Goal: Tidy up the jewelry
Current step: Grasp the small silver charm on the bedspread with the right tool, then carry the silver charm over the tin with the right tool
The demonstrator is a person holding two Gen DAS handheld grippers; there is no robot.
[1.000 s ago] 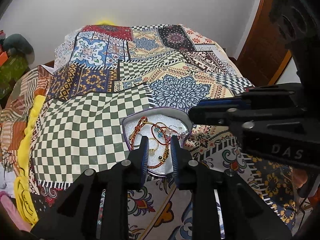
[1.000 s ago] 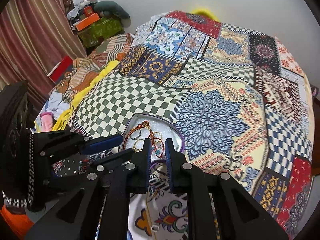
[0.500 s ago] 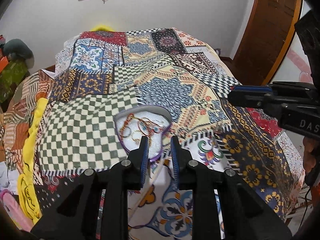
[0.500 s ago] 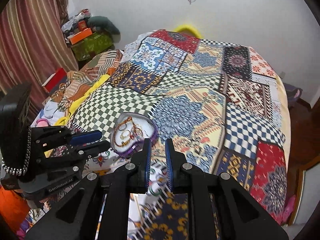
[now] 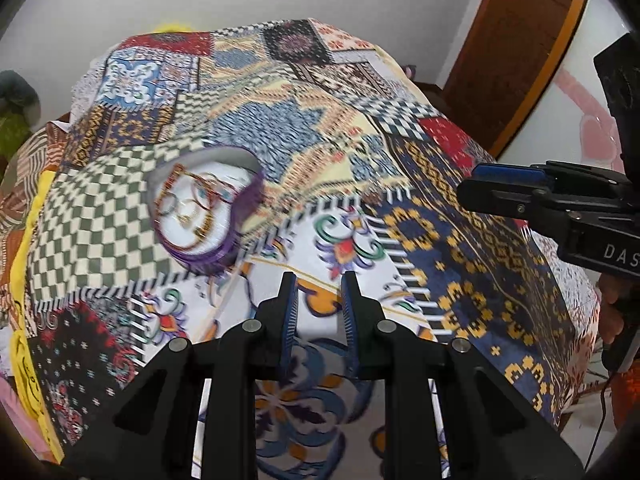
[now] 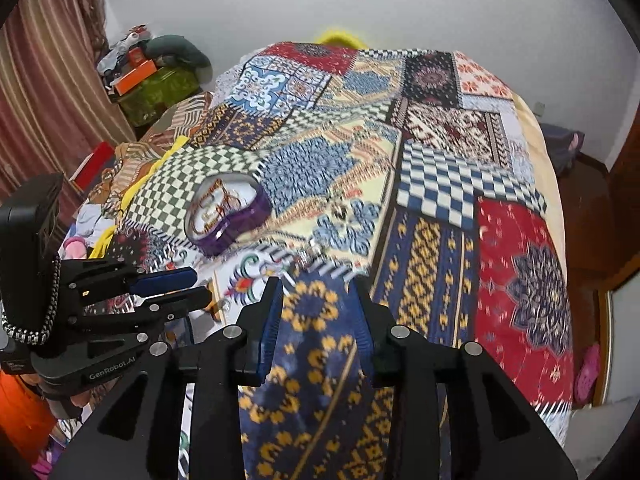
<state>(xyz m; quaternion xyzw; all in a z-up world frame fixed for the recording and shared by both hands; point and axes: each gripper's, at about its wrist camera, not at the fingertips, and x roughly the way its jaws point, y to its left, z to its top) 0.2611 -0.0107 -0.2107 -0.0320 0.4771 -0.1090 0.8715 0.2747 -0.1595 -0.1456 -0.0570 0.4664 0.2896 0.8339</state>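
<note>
A purple-rimmed jewelry tray (image 5: 244,216) with a white lining lies on the patchwork bedspread. It holds red and gold bangles, bracelets and rings (image 5: 192,200). It also shows in the right wrist view (image 6: 240,224). My left gripper (image 5: 318,284) is open and empty, above the bedspread, near and right of the tray. My right gripper (image 6: 316,292) is open and empty, further right over a blue and yellow patch. Each gripper shows in the other's view: the right one (image 5: 504,184) and the left one (image 6: 168,284).
The bedspread (image 6: 440,184) covers a bed that drops off at the right edge. A wooden door (image 5: 520,40) stands at the right. Boxes and clothes (image 6: 148,68) are piled at the left by a curtain. A thin light stick (image 5: 228,300) lies near the tray.
Both grippers have pulled back and up from the tray and shifted right. The right gripper's jaws have opened wider. The jewelry stays in the tray.
</note>
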